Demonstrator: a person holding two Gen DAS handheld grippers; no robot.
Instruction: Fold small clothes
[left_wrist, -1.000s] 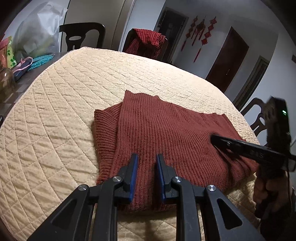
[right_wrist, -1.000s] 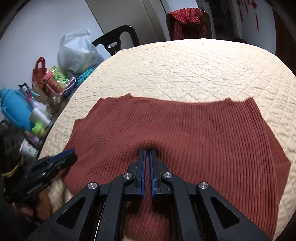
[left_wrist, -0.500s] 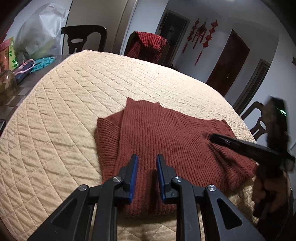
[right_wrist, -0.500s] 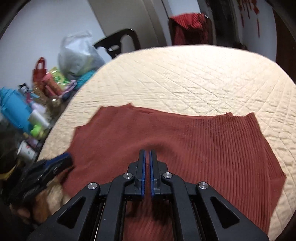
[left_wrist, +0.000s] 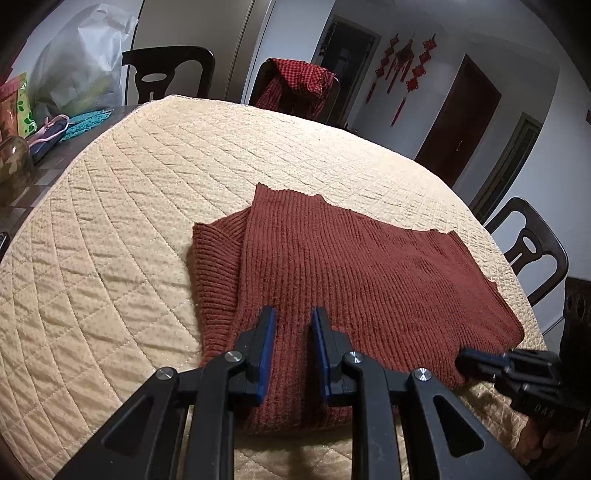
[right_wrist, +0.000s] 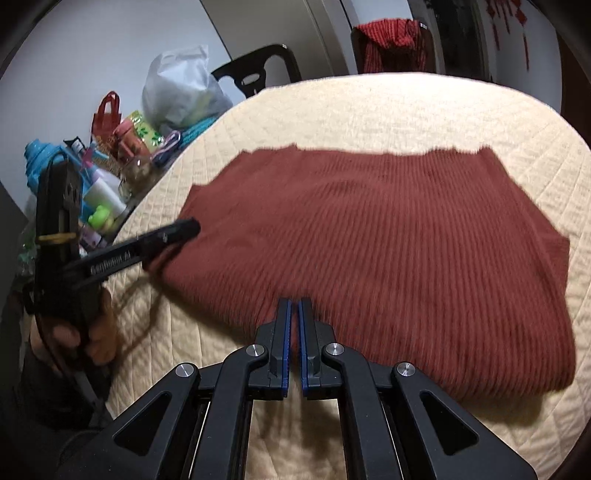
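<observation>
Rust ribbed sweater (left_wrist: 351, 280): folded, flat on quilted worktop (left_wrist: 110, 258); near hem hidden behind fingers. Right view motion-blurred. Left gripper (left_wrist: 293, 347): fingers parted, over hem, nothing held. Right gripper (right_wrist: 294, 332): fingers nearly closed, narrow gap, empty. White bag (right_wrist: 181, 88): contents indistinct.

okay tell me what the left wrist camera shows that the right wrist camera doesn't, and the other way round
Only the left wrist view shows the sweater's folded-under sleeve edge, the dark chair at the far right, the red wall ornaments and the brown door.

Only the right wrist view shows the blue bottle, the red bag and the hand gripping the left claw.

Both show the rust-red sweater on the quilted tablecloth, the plastic bag and the red checked cloth draped over a chair.
</observation>
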